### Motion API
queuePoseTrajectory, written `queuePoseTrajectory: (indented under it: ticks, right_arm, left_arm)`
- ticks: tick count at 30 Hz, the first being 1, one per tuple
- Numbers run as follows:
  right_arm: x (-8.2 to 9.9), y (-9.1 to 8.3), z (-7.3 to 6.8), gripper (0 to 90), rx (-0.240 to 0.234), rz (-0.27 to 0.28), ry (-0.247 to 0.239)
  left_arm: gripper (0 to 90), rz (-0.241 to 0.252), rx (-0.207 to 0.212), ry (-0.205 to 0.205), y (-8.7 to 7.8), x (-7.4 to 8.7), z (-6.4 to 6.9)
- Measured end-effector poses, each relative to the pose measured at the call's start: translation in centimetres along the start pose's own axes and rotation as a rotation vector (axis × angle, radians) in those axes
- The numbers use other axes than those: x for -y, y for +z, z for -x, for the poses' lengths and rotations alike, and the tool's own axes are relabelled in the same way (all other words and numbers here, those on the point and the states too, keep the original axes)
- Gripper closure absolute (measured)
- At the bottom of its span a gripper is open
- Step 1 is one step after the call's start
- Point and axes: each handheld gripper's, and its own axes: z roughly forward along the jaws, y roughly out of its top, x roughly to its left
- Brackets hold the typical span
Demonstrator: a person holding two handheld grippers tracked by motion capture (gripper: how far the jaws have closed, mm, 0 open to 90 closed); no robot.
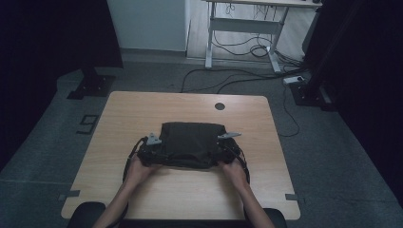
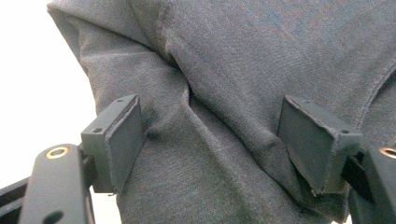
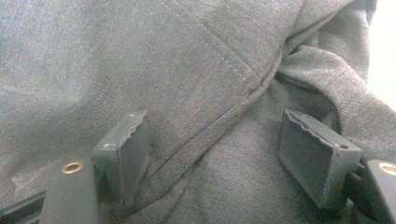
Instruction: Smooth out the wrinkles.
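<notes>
A dark grey folded garment [image 1: 192, 144] lies in the middle of the wooden table [image 1: 142, 109]. My left gripper [image 1: 152, 153] is at its near left corner and my right gripper [image 1: 224, 152] at its near right corner, each held in a hand. In the left gripper view, the left gripper [image 2: 219, 140] stands open, its jaws wide apart with a fold of the grey cloth [image 2: 233, 70] bulging between them. In the right gripper view, the right gripper [image 3: 224, 144] is open too, straddling a stitched seam [image 3: 219, 116] of the cloth.
A round black cable hole [image 1: 219, 106] sits in the table behind the garment. On the floor beyond are a white desk frame [image 1: 247, 23], loose cables [image 1: 237, 76] and black stand bases [image 1: 90, 85]. Bare wood surrounds the garment.
</notes>
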Motion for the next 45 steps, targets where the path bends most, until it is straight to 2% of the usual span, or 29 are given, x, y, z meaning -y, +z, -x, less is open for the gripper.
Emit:
queuePoseTrajectory:
  ticks: [9,13,18,23,26,29,33,35,45]
  right_arm:
    - [-1.9,2.1,0.8,25.1,0.004,0.019,0.031]
    - [-2.9,3.1,1.3,25.1,0.010,0.026,0.041]
    - [-3.6,3.6,1.7,24.8,0.004,0.017,0.047]
    - [-3.5,3.5,1.9,24.6,-0.007,0.024,0.047]
    - [-3.7,3.4,1.8,24.2,-0.005,0.018,0.040]
    - [-4.0,3.0,1.8,22.9,-0.021,0.012,0.027]
    - [-4.4,2.1,1.7,18.4,-0.043,0.028,0.019]
    - [-4.6,1.5,1.6,15.6,-0.052,0.030,-0.001]
    - [-5.2,-2.0,0.6,12.1,-0.068,0.063,-0.082]
  left_arm:
    - [22.3,0.005,-0.014,-0.053,1.4,-1.1,-2.6]
    - [22.4,-0.005,-0.024,-0.079,2.3,-2.1,-4.0]
    - [21.9,-0.015,-0.017,-0.085,2.6,-2.4,-4.5]
    - [21.0,0.019,-0.008,-0.096,2.5,-2.0,-4.5]
    - [19.6,0.014,0.001,-0.105,2.3,-2.2,-4.6]
    - [16.8,0.001,-0.013,-0.102,1.8,-2.7,-4.5]
    - [14.0,0.007,-0.007,-0.099,0.9,-3.2,-4.4]
    - [13.8,0.013,-0.005,-0.096,0.3,-3.5,-4.2]
    - [6.6,0.009,0.001,-0.014,-3.1,-4.2,-2.9]
